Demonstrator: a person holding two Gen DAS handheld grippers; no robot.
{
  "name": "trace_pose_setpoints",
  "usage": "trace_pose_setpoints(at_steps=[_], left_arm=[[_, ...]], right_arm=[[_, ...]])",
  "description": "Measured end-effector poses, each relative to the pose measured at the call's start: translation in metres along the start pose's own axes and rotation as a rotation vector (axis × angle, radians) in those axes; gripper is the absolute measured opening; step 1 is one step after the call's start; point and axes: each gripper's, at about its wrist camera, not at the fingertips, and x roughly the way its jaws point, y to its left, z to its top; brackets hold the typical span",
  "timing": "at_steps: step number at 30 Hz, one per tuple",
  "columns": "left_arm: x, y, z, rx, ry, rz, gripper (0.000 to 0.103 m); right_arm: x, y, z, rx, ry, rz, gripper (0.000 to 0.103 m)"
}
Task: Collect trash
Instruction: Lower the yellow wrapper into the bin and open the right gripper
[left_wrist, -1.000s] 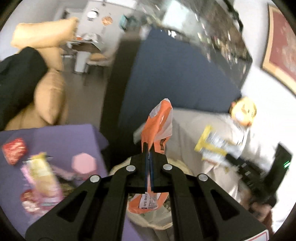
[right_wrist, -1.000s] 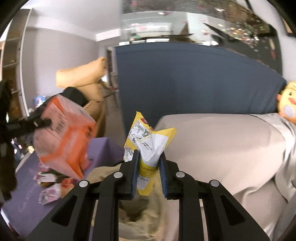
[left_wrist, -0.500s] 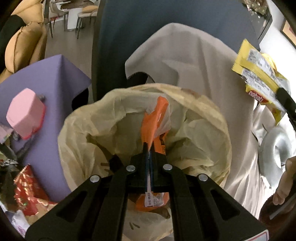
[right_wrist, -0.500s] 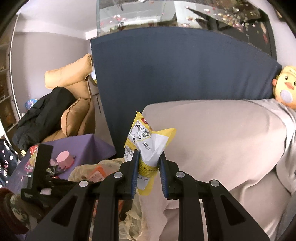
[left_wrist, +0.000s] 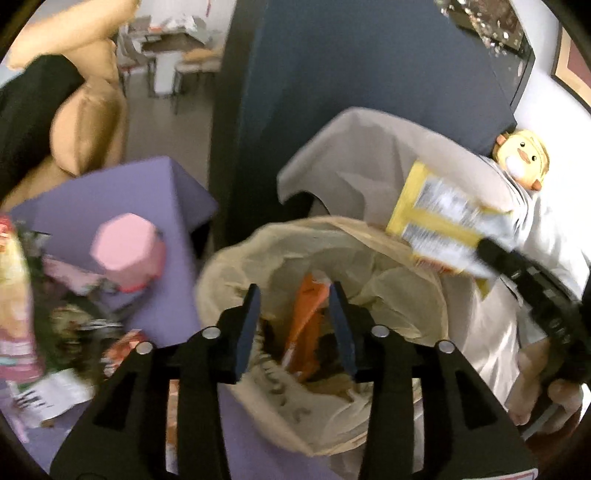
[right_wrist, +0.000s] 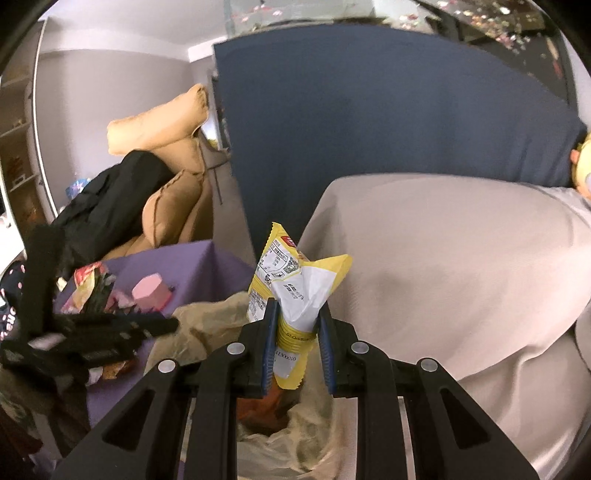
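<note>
**Orange wrapper in the bag, yellow packet held above it**

A purple-covered table (left_wrist: 122, 206) stands to the left of the trash bag (left_wrist: 399, 291), crowded with a pink hexagonal box (left_wrist: 127, 247), crinkled snack packets (left_wrist: 14, 302) and a white printed sheet, all blurred. Behind it sit tan cushions (right_wrist: 159, 129) with a black garment (right_wrist: 110, 199) draped over them. A dark blue panel (right_wrist: 369, 110) rises behind the bag, and a smooth beige cloth (right_wrist: 443, 266) covers the furniture to its right, where a yellow plush chick (left_wrist: 521, 155) rests.

The bag is thin, wrinkled, cream-coloured plastic, its mouth wide and rumpled. The left gripper (left_wrist: 295, 295) hangs over that mouth; its fingers have just been opening and stand moderately apart, touching nothing. The glossy orange wrapper (left_wrist: 306, 314) lies between and below them, inside the bag, clear of the blue pads.

The right gripper (right_wrist: 297, 321) pinches a yellow and white foil packet (right_wrist: 295, 291) near its lower end, fingers narrow and pressing its sides; the creased packet stands upright over the bag's near rim. In the left wrist view, this packet shows to the right above the bag's edge, with a hand (left_wrist: 546, 387) on the gripper's handle.
</note>
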Motion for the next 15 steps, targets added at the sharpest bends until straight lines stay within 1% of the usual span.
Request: trace_pose_setpoints(at_steps=[2,7,9,11,15], left_arm=[[-0.015,0.006,-0.005,0.008,-0.030,0.021,0.044],[-0.053,0.019,-0.026,0.053,-0.073,0.044,0.049],[-0.067,0.026,-0.035,0.065,-0.098,0.066,0.049],[-0.081,0.036,-0.042,0.052,-0.116,0.076,0.049],[-0.097,0.051,-0.054,0.012,-0.132,0.082,0.049]], right_arm=[[0.008,0.008,-0.007,0.000,0.028,0.019,0.021],[0.035,0.030,-0.027,-0.009,0.121,0.051,0.021],[0.046,0.036,-0.033,-0.012,0.154,0.053,0.021],[0.057,0.041,-0.040,-0.007,0.186,0.058,0.021],[0.083,0.048,-0.054,0.006,0.260,0.056,0.021]])
